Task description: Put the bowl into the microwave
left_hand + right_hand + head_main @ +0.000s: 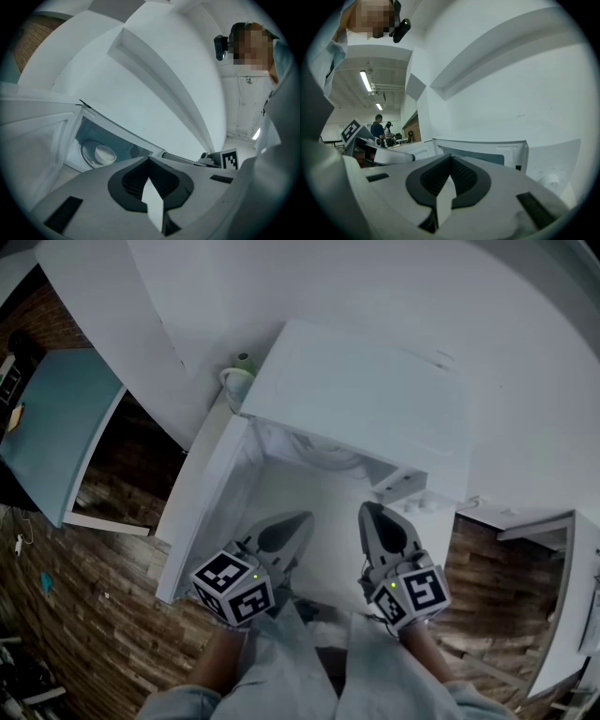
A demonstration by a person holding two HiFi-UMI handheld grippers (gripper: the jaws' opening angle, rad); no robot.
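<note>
Low in the middle of the head view, the left tool (300, 519) and right tool (368, 510) hang side by side, each with jaws pressed together on nothing, likely because nothing is left to carry. Just beyond, the microwave (366, 395) door (202, 512) stands swung out to the left, leaving the cavity open. Farthest in, at the lower left of the left gripper view, the white bowl (104, 153) rests on the turntable (88, 159), so the placing looks done.

Smooth white microwave (361, 395), wood-grain plank floor (103, 615)
</note>
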